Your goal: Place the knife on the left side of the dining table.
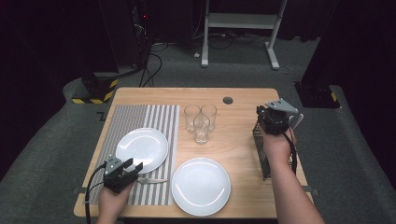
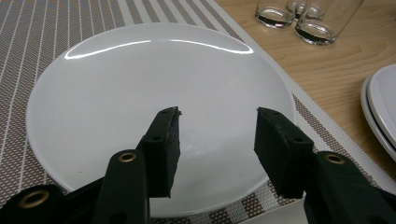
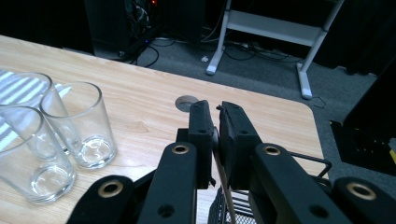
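High view: right gripper [image 1: 272, 122] clenched on thin stick above basket [image 1: 261, 154]; left gripper [image 1: 132, 169] released beside plate [image 1: 141, 148].

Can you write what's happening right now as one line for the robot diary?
left gripper: open over plate on mat | right gripper: shut on thin stick, above basket | glasses: untouched

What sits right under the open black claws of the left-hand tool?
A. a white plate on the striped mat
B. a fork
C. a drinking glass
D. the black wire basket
A: in the left gripper view the left gripper has its jaws apart over the white plate, which lies on the striped mat; the glasses stand farther off.
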`<state>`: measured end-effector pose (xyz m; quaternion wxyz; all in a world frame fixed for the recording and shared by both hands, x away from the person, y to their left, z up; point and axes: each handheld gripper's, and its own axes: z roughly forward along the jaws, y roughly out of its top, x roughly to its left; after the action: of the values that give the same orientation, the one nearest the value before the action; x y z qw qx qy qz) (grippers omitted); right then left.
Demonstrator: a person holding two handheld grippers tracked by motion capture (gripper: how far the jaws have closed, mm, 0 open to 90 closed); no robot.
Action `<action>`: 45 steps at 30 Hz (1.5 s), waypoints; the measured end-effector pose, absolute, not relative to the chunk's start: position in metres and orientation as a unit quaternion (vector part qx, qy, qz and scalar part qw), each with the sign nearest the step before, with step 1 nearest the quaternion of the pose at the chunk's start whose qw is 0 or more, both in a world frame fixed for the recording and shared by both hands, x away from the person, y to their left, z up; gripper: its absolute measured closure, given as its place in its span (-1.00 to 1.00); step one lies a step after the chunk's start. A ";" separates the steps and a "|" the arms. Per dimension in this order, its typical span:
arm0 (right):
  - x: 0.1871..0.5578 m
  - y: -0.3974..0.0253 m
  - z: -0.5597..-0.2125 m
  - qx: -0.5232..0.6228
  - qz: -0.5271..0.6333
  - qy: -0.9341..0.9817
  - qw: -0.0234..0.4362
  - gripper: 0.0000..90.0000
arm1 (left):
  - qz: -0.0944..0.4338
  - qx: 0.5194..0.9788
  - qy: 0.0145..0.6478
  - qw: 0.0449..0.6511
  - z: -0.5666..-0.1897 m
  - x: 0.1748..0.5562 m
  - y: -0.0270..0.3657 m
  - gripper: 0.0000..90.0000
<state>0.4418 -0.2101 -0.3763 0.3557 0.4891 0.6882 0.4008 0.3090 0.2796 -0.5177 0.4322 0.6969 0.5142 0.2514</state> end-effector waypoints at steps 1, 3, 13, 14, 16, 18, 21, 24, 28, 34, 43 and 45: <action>0.441 -0.211 -0.376 0.490 0.402 0.687 0.356 0.86 | 0.252 0.696 0.514 0.433 -0.518 0.309 0.280 0.12; 0.439 -0.214 -0.374 0.490 0.406 0.685 0.356 0.87 | 0.252 0.696 0.514 0.433 -0.517 0.309 0.280 0.12; 0.426 -0.231 -0.371 0.492 0.435 0.668 0.350 0.90 | 0.253 0.694 0.516 0.433 -0.517 0.309 0.281 0.12; 0.424 -0.231 -0.371 0.492 0.438 0.666 0.349 0.90 | 0.253 0.695 0.516 0.432 -0.517 0.309 0.281 0.12; 0.423 -0.231 -0.372 0.486 0.436 0.670 0.353 0.90 | 0.254 0.694 0.516 0.433 -0.517 0.309 0.281 0.12; 0.421 -0.233 -0.372 0.483 0.437 0.672 0.353 0.89 | 0.254 0.695 0.516 0.432 -0.518 0.309 0.280 0.12; 0.420 -0.235 -0.374 0.484 0.438 0.672 0.350 0.89 | 0.253 0.696 0.516 0.431 -0.518 0.310 0.280 0.12; 0.419 -0.237 -0.375 0.483 0.434 0.675 0.350 0.88 | 0.254 0.697 0.515 0.430 -0.518 0.310 0.280 0.12; 0.419 -0.237 -0.379 0.480 0.431 0.682 0.346 0.87 | 0.253 0.697 0.515 0.429 -0.518 0.310 0.279 0.12; 0.419 -0.234 -0.381 0.474 0.429 0.686 0.347 0.87 | 0.253 0.697 0.515 0.429 -0.518 0.309 0.279 0.12; 0.420 -0.232 -0.384 0.472 0.421 0.692 0.349 0.87 | 0.252 0.699 0.513 0.430 -0.519 0.310 0.279 0.11; 0.420 -0.233 -0.384 0.473 0.421 0.692 0.347 0.87 | 0.252 0.699 0.513 0.430 -0.519 0.310 0.279 0.11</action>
<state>0.4205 -0.2325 -0.3843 0.3469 0.4731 0.6915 0.4214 0.3099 0.2785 -0.5187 0.4303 0.6986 0.5131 0.2520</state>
